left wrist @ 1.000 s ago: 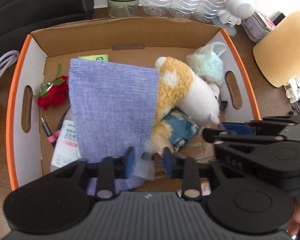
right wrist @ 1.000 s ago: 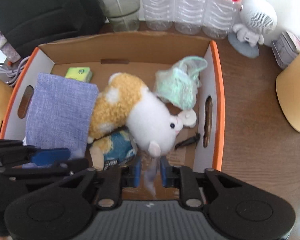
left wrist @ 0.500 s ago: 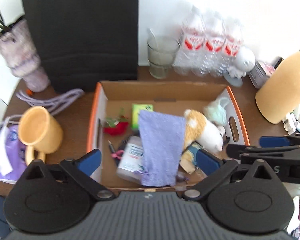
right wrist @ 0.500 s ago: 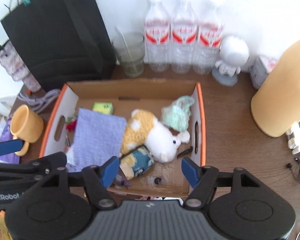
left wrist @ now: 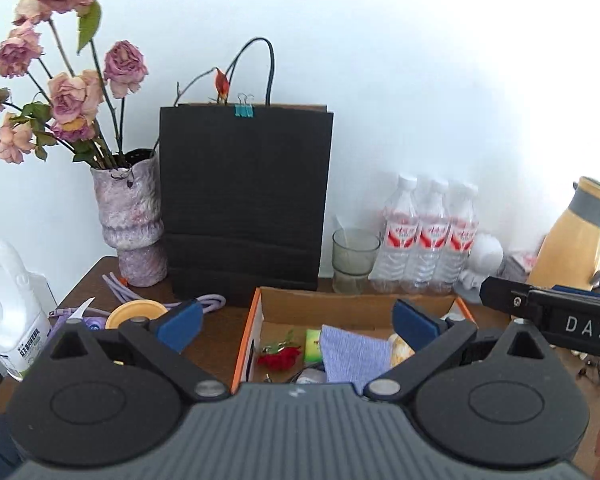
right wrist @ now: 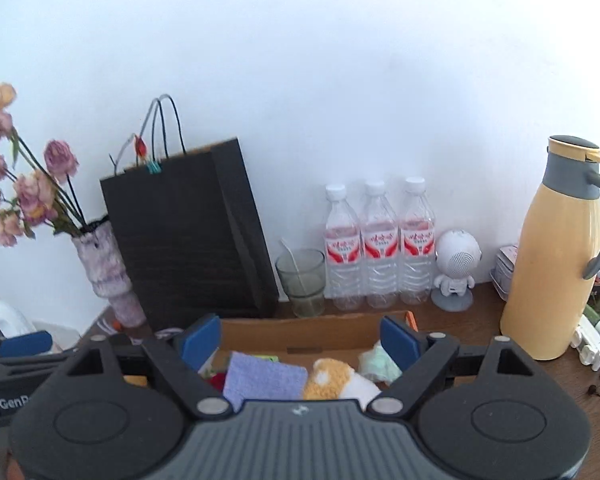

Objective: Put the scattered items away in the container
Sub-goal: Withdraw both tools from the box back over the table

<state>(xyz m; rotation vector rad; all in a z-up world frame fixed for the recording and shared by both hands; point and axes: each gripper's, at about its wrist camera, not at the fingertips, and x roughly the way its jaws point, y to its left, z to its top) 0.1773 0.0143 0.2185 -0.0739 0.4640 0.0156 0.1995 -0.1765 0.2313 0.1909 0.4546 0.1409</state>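
The cardboard box with orange rims (left wrist: 247,338) (right wrist: 300,330) sits on the brown table. In it lie a lilac cloth (left wrist: 354,354) (right wrist: 262,378), a red rose (left wrist: 280,358), a green packet (left wrist: 312,344), a yellow-white plush toy (right wrist: 338,378) and a pale green bag (right wrist: 378,362). My left gripper (left wrist: 296,324) is open and empty, raised above and in front of the box. My right gripper (right wrist: 300,338) is open and empty too, raised over the box's near side. The right gripper also shows at the right edge of the left wrist view (left wrist: 552,316).
A black paper bag (left wrist: 246,204) (right wrist: 188,232), a vase of dried roses (left wrist: 134,220), a glass (right wrist: 302,282), three water bottles (right wrist: 378,244) and a white figurine (right wrist: 456,272) stand behind the box. A yellow jug (right wrist: 556,256) stands right, a yellow mug (left wrist: 138,314) and white bottle (left wrist: 4,300) left.
Both grippers opened, letting go of the clear wrapper they held over the box, then pulled back, rose and tilted up towards the wall.
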